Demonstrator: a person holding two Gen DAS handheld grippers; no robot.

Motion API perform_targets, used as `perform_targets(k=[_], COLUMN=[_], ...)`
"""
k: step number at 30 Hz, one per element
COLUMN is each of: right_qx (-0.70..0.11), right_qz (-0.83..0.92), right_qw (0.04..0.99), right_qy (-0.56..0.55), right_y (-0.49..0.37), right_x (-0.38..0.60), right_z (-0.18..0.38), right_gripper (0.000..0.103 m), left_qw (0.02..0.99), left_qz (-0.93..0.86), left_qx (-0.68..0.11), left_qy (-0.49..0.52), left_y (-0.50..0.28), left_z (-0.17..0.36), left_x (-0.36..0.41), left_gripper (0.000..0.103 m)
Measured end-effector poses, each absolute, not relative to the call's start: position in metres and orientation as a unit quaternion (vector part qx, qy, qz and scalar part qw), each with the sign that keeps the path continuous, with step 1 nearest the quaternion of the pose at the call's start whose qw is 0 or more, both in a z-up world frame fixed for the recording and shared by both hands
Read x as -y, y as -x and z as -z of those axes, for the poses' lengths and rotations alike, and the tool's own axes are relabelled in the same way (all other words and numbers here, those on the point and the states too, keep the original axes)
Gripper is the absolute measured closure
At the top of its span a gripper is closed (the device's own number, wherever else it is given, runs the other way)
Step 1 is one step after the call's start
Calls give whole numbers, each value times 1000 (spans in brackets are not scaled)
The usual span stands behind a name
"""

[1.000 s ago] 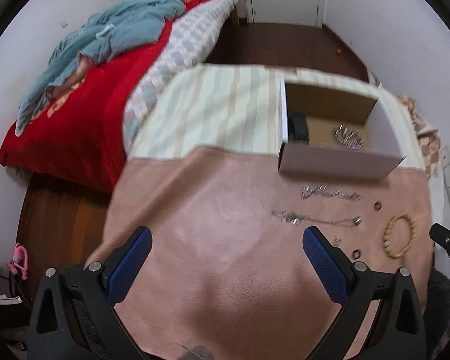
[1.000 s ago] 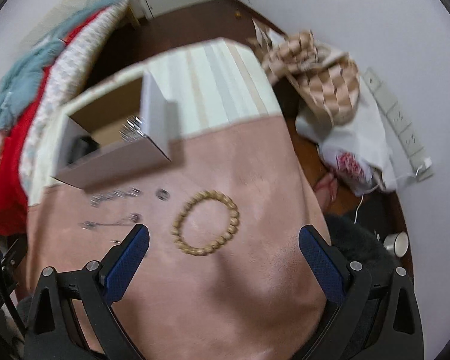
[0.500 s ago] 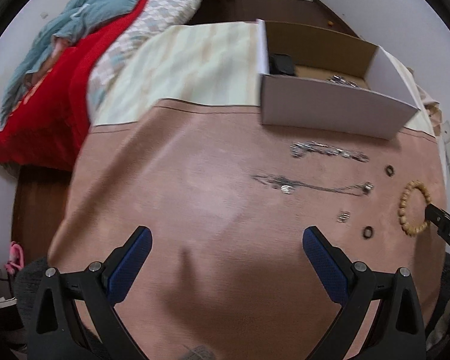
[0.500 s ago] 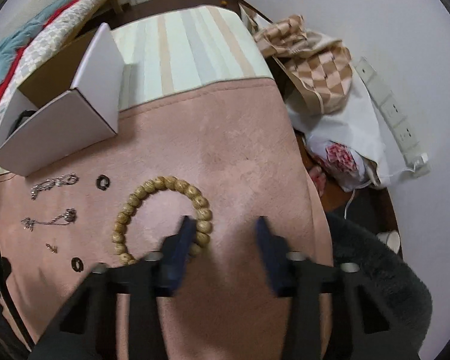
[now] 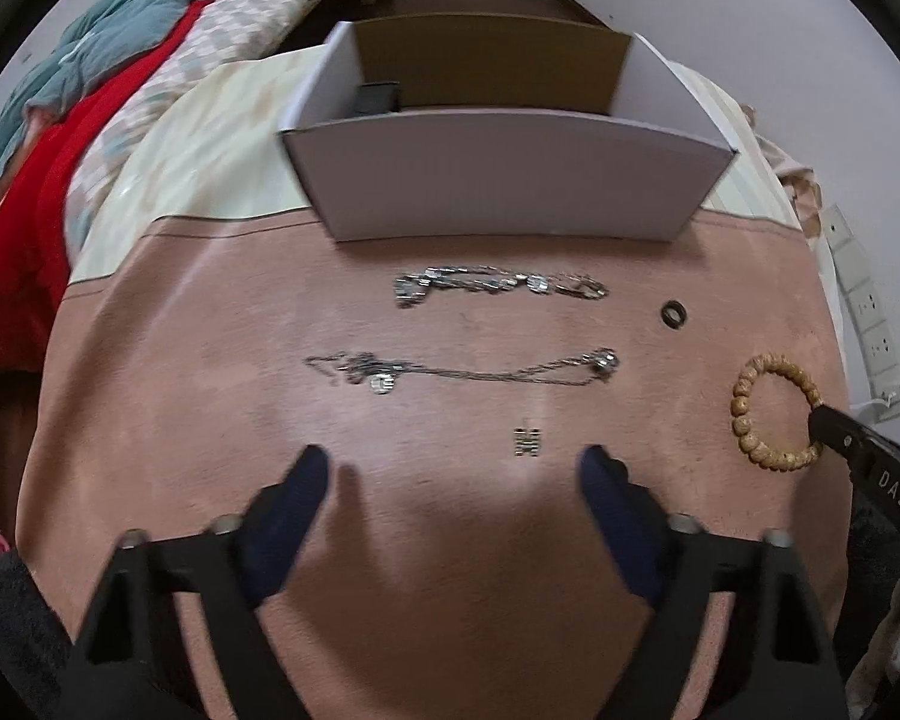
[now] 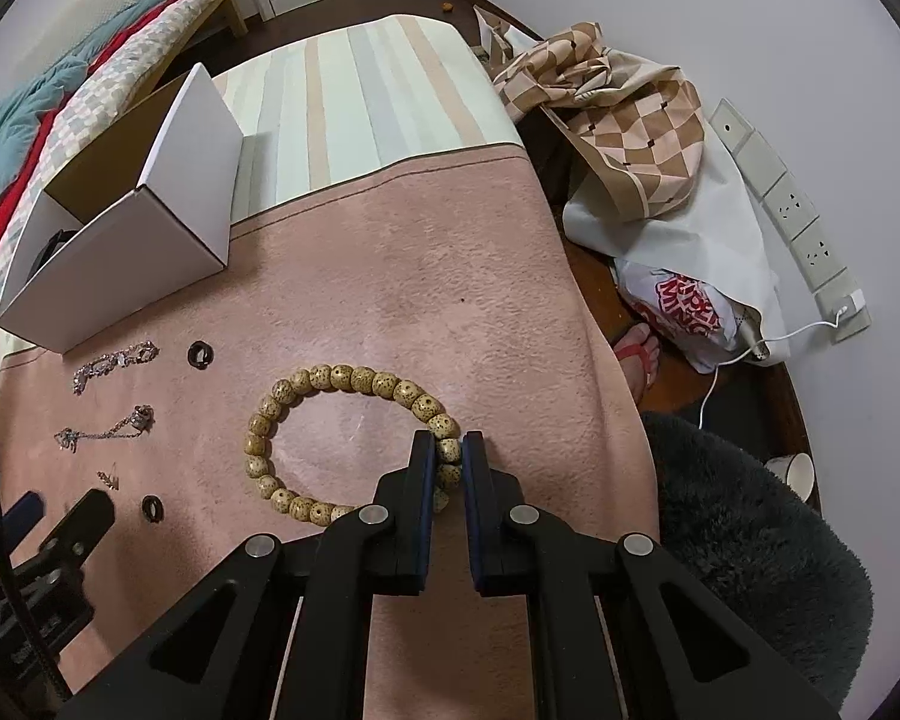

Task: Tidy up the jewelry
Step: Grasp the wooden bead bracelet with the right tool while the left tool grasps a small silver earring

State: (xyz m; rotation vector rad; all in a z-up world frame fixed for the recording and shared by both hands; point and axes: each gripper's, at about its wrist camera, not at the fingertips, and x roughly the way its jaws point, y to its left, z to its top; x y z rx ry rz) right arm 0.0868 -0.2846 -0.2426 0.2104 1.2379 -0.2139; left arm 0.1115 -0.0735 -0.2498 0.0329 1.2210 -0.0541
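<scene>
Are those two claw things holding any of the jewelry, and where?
The right gripper pinches the wooden bead bracelet at its near-right beads. The left gripper holds nothing.

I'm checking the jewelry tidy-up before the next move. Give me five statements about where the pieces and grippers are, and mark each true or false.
1. The right gripper is closed on the beaded bracelet. True.
2. The beaded bracelet already lies inside the white box. False: it lies on the pink cloth, outside the box.
3. Two silver chains, the upper chain and the lower chain, lie on the cloth in front of the box. True.
4. The left gripper is clamped on a chain. False: its jaws have just been closing but stand apart with nothing between them.
5. The dark ring is threaded onto the bracelet. False: it lies apart on the cloth.
</scene>
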Motion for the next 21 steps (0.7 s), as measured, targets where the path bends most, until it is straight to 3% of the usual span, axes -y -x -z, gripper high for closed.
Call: perform_targets(k=[1,3,7,11,14,21], right_qx=[-578,-578,-577,-577,-577,-571], right_qz=[99,99,99,99,99,92], right_qw=[804,804,805,806,806,810], right_qy=[-98,-96,-93,-92,-93,-98], right_y=[-87,-87,-87,-86,-86,-84], right_x=[285,285,283,283,283,282], right_z=[243,243,243,243,243,237], right_gripper=[93,93,93,93,93,94], left_qw=[818,817,822,824,824,832], left_qz=[28,31,40,54,56,56], left_qx=[-574,-576,-568,-564,-563,-551], left_qy=[-17,-19,-23,-33,-33,-37], left_y=[-112,-112,-114,-113,-113,-112], left_z=[251,255,254,253,252,245], left_x=[76,80,83,90,91,89], left_gripper=[32,47,61,89,96,97])
